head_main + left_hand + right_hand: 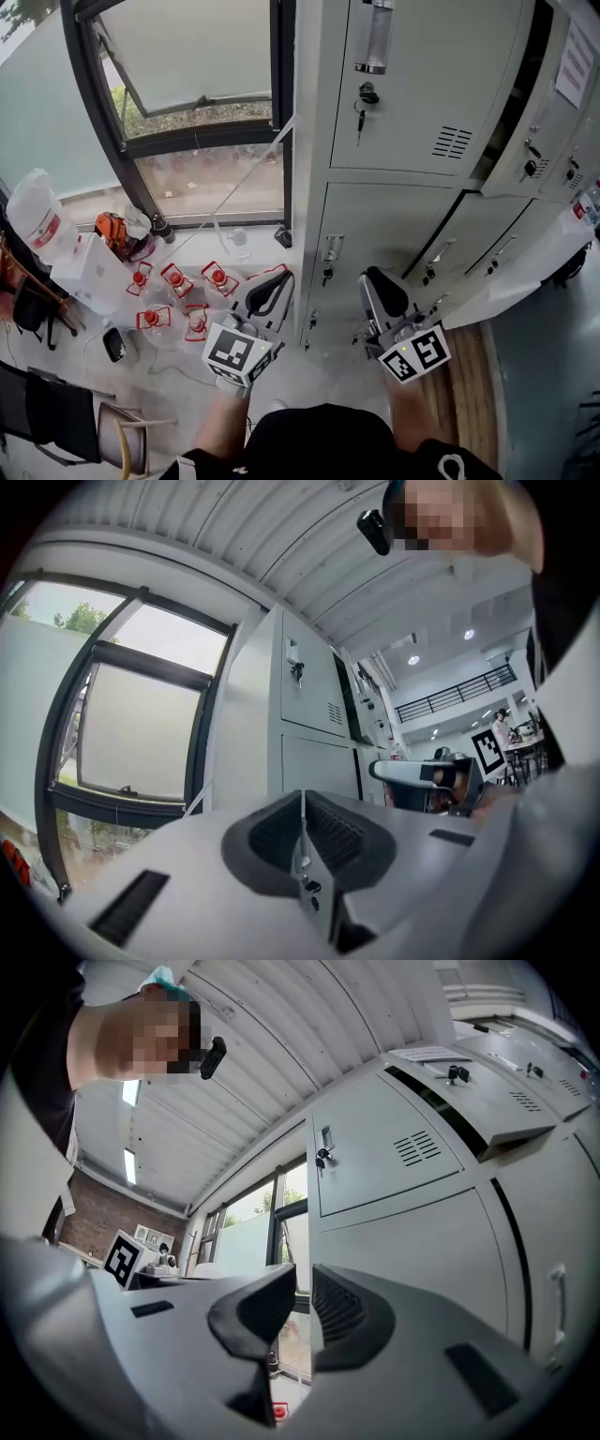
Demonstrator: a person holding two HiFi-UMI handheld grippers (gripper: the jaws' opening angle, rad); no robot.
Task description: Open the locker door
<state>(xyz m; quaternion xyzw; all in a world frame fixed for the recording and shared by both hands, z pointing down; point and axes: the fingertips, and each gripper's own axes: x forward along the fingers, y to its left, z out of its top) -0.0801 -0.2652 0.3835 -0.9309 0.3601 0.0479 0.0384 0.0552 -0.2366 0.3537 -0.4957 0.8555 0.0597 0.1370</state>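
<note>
Little writing can be read: a paper notice [574,61] with red print is stuck on a locker at 2 o'clock in the head view, too small to make out, and each gripper's cube [236,354] bears black-and-white square markers rather than words. The clear jugs with red caps [176,279] on the floor at 9 o'clock carry red patches whose print I cannot tell. The locker door [422,84] stands at 12 to 1 o'clock. It is a pale grey metal panel in the top row, lying flush in its frame, with a shiny handle [375,37] near its top edge, a key [366,96] hanging in the lock just below it, and a block of vent slots [452,142] towards its lower right corner. The neighbouring door [534,103] to its right hangs ajar, with a dark gap between the two. The left gripper [272,284] and right gripper [380,281], at 6 o'clock, point at the lower lockers, well apart from that door. Both are clenched with nothing between the jaws. A dark-framed window [187,122] fills 10 to 11 o'clock.
</note>
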